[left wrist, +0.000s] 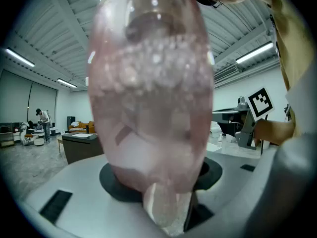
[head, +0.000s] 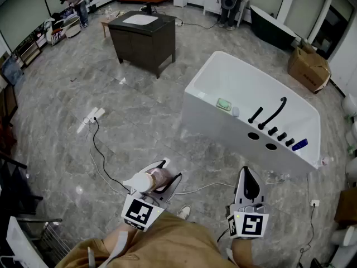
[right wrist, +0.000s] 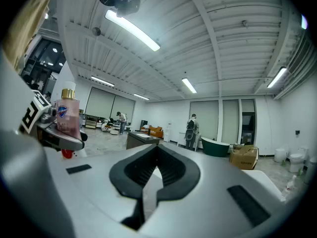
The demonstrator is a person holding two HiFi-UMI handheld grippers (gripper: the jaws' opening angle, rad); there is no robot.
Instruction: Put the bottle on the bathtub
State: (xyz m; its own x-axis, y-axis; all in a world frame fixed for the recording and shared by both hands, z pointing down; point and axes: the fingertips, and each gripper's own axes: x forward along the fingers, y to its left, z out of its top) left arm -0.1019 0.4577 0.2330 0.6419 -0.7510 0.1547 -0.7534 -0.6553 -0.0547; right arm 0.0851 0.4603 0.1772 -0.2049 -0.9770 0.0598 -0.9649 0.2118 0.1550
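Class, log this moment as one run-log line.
left claw: shut on pink bottle | right claw: shut, empty | bathtub: ahead, bottle not yet on it

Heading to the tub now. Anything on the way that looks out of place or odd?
Only the floor: a white power strip lies loose on the tiles, and its black cable trails toward your feet, a likely trip hazard. The bottle is clamped in the left gripper, and no spill shows.

Tan clothing (head: 162,242), white shoe (head: 183,211); white tongs (head: 172,170), black-lined, black-white marker cubes (head: 138,212).
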